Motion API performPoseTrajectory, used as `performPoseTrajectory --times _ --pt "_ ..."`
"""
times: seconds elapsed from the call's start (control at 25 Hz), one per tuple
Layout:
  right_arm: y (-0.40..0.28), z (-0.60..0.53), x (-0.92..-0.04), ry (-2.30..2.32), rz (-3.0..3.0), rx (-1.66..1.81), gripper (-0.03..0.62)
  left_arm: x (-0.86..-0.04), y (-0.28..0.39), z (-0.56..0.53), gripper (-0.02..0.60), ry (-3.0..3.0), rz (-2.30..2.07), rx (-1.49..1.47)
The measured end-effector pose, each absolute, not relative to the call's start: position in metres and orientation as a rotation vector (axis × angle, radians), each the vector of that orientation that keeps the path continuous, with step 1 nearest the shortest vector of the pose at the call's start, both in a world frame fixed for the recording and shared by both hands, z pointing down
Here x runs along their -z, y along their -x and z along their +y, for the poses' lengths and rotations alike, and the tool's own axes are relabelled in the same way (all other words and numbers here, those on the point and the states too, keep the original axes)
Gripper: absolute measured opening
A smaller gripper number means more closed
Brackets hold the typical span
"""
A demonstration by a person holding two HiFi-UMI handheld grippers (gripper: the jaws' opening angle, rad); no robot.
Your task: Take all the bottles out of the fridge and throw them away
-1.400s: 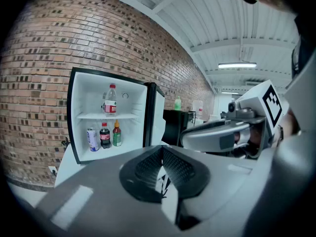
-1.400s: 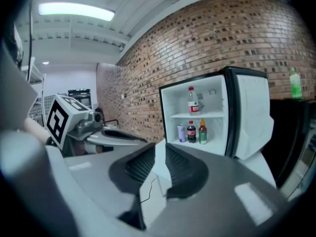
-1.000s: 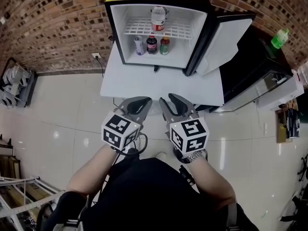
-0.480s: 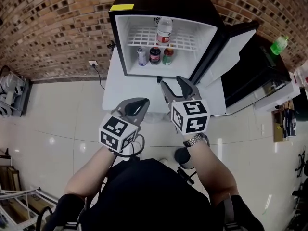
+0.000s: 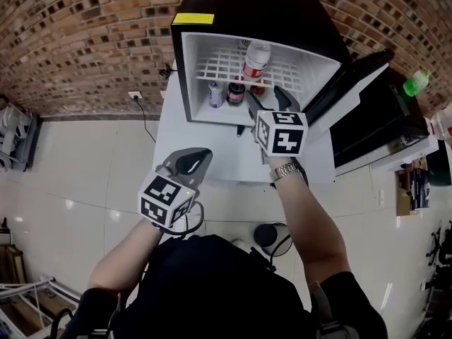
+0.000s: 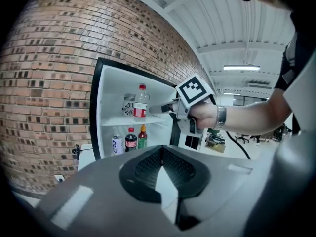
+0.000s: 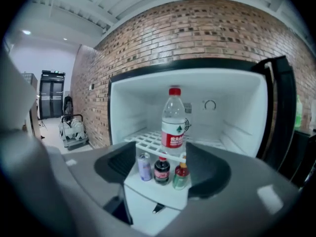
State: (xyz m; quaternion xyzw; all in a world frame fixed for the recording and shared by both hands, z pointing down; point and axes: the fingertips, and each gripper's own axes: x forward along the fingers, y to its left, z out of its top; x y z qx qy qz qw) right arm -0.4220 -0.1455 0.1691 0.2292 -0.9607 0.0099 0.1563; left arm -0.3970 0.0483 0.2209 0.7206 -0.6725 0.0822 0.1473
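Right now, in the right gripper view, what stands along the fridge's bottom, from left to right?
small can → dark cola bottle → green bottle with a red cap

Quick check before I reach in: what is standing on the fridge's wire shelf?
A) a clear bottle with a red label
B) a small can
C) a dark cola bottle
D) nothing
A: the clear bottle with the red label stands alone on the wire shelf, while the can, the dark bottle and the green bottle stand on the level below it.
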Motion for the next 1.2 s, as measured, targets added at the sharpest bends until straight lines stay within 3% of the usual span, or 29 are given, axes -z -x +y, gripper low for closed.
performPoseTrajectory --times 0.6,1.2 --pt "0.498 -0.215 -0.193 -0.758 -2.667 -0.046 0.333 -0.231 0.458 0.048 0.003 -2.025 -1.96 -0.266" --pt "0.502 -0.226 -0.19 -0.804 -2.671 -0.066 0.296 -0.237 0.467 0.058 0.003 -1.991 -1.966 -0.272"
